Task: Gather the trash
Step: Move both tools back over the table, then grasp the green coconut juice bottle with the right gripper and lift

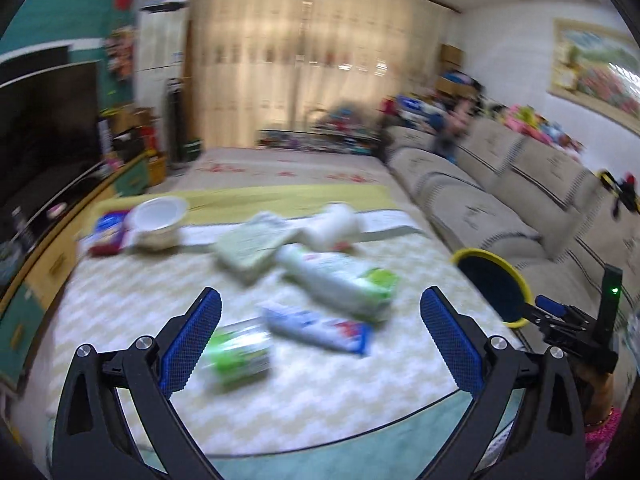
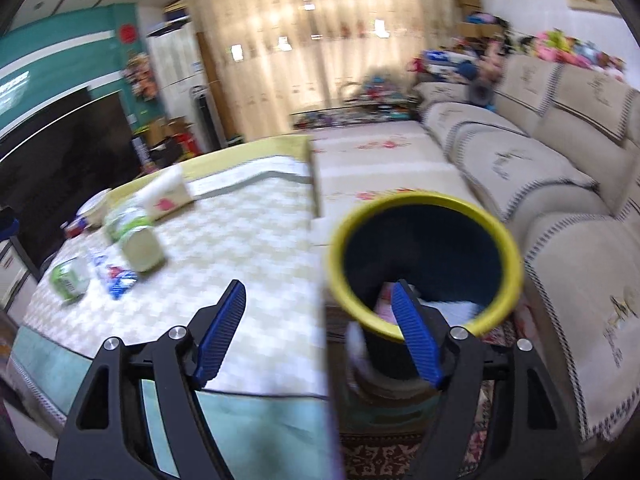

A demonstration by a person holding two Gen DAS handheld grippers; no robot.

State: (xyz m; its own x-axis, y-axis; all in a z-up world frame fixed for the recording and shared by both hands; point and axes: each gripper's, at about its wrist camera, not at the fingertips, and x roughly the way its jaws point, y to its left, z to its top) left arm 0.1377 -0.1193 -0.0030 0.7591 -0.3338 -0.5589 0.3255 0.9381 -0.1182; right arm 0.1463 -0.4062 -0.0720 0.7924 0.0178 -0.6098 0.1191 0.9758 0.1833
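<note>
Both grippers: black angular linkage arms, silver screw heads, blue ribbed fingers [image 1: 192, 344]. Pink patterned sleeve [image 1: 600, 440] lower right, left-wrist view.

Left tongs [image 1: 320, 320] spread wide above green can [image 1: 236, 354], wrapper [image 1: 320, 328].

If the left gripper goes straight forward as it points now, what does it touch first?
Probably the blue and white wrapper on the table, which lies between the open fingers of the left gripper. The green can is beside the left finger and could be touched too. The picture is blurred, so depth is uncertain.
</note>
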